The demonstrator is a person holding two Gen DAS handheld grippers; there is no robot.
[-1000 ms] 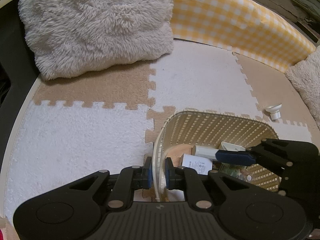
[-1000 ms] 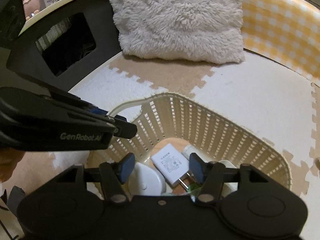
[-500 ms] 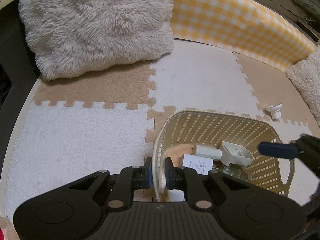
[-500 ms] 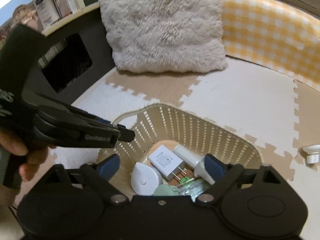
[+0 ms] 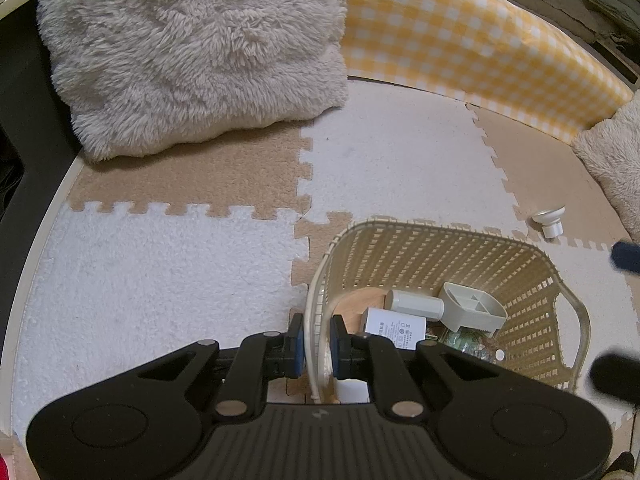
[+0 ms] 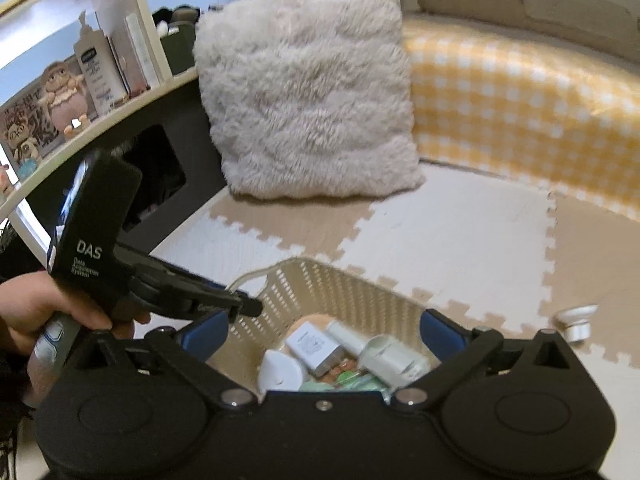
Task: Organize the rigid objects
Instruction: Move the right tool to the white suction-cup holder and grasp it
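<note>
Cream perforated plastic basket [image 5: 532, 276] holds a white rectangular charger [image 5: 394, 327]. The left gripper [image 5: 316, 345] pinches its rim; the right gripper [image 6: 320, 330] gapes wide, holding nothing.

The left hand-held gripper [image 6: 244, 304] body reads "DAS" (below it, "Data Acquisition System"); the charger's print is illegible.

— The basket [image 5: 532, 276]?
— Cream plastic lattice, smooth, on fuzzy foam puzzle mats [image 5: 160, 264].
— Behind it?
— A shaggy plush pillow [image 6: 308, 96] and a glossy yellow gingham bumper [image 6: 516, 116].
</note>
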